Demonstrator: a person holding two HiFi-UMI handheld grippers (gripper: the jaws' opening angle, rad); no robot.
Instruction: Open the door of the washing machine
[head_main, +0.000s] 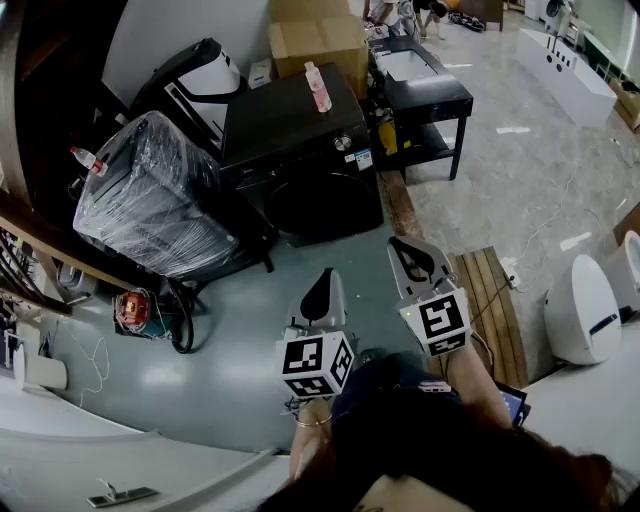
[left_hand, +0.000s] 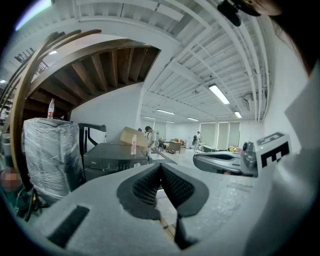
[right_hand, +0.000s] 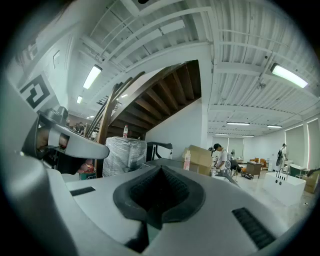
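The washing machine (head_main: 300, 140), one dark front-loader, is standing on the floor well ahead of the person. Its one round door (head_main: 322, 205) is facing them and sitting closed, so the opening seems not yet begun. One film-wrapped appliance (head_main: 150, 195) is standing just beside it on the left. The two tongs are pointing toward the machine but hanging well short of it, probably readying an approach. The left tongs (head_main: 324, 276) and right tongs (head_main: 403, 248) are both closing on nothing, pads together. One pink bottle (head_main: 318, 88) is standing upright on the machine's top.

Bright strip lights (left_hand: 219, 94), fisheye-warped dark edges
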